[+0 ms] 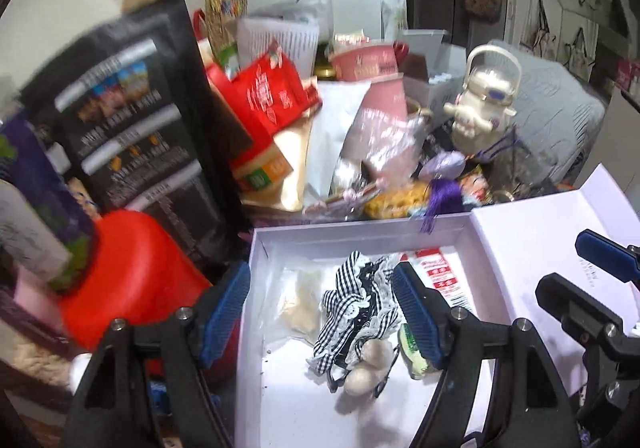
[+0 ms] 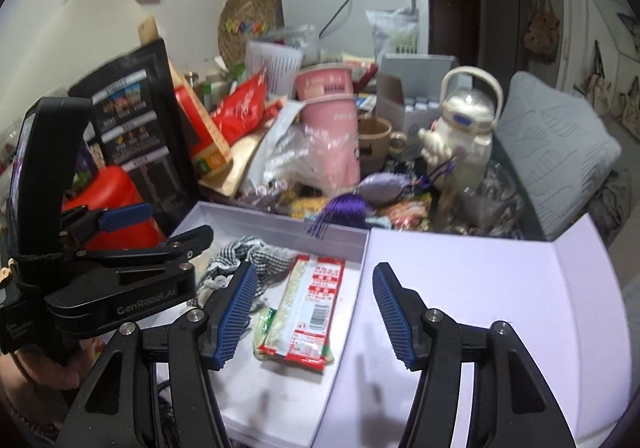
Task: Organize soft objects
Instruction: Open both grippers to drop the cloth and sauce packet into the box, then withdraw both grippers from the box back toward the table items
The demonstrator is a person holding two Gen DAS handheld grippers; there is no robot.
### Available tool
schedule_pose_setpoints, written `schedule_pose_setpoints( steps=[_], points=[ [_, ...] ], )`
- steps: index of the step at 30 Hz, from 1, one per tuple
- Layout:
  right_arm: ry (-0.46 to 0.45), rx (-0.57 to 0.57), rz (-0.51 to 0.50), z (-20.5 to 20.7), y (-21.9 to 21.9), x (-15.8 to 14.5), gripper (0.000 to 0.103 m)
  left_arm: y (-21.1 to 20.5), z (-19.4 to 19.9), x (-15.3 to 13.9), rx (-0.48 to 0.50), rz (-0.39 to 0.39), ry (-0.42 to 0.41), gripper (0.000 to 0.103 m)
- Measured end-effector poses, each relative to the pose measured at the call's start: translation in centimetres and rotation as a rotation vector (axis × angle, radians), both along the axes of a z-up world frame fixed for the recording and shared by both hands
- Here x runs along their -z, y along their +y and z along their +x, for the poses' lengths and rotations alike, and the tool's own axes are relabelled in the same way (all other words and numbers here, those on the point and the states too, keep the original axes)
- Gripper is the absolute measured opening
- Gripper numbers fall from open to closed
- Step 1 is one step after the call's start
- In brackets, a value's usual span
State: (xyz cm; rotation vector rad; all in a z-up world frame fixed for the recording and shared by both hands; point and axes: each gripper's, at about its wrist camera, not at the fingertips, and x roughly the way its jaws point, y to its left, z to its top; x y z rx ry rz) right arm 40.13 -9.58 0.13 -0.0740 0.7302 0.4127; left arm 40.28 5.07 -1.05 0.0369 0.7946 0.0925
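An open pale lilac box point(image 1: 340, 236) point(image 2: 280, 228) lies in front of me, its lid point(image 2: 480, 288) folded out to the right. Inside lie a black-and-white gingham cloth with lace point(image 1: 352, 312) point(image 2: 248, 252), cream pompoms point(image 1: 370, 364), a clear bag with something cream in it point(image 1: 300, 304) and a red, white and green packet point(image 2: 308, 308). My left gripper point(image 1: 322, 276) hangs open above the cloth, holding nothing. My right gripper point(image 2: 315, 272) is open above the packet and the box's right wall, also holding nothing.
Behind the box is a crowded heap: a purple sachet with a tassel point(image 2: 384, 186), pink cups point(image 2: 328, 120), a cream kettle-shaped figure point(image 2: 460, 128), red packets. A red container point(image 2: 116, 204) and a black printed board point(image 2: 136, 116) stand to the left. A grey cushion point(image 2: 560, 152) lies at the right.
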Motion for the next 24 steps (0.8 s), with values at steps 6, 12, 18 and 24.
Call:
schedule_pose_setpoints(
  steps=[6, 12, 18, 24],
  points=[
    [-0.058, 0.009, 0.016, -2.2, -0.8, -3.0, 0.060, -0.8, -2.5, -3.3, 0.014, 0.012, -0.073, 0.074],
    [-0.123, 0.011, 0.029, -4.9, -1.3, -6.1, 0.060, -1.3, -5.6, -6.7, 0.032, 0.021, -0.140, 0.074],
    [-0.183, 0.020, 0.048, -8.3, -2.0, -8.6, 0.069, -1.5, -9.3, -9.5, 0.050, 0.011, -0.201, 0.074],
    [-0.222, 0.010, 0.059, -12.2, -2.5, -10.0, 0.084, -1.5, -12.9, -11.1, 0.064, 0.010, -0.245, 0.081]
  ],
)
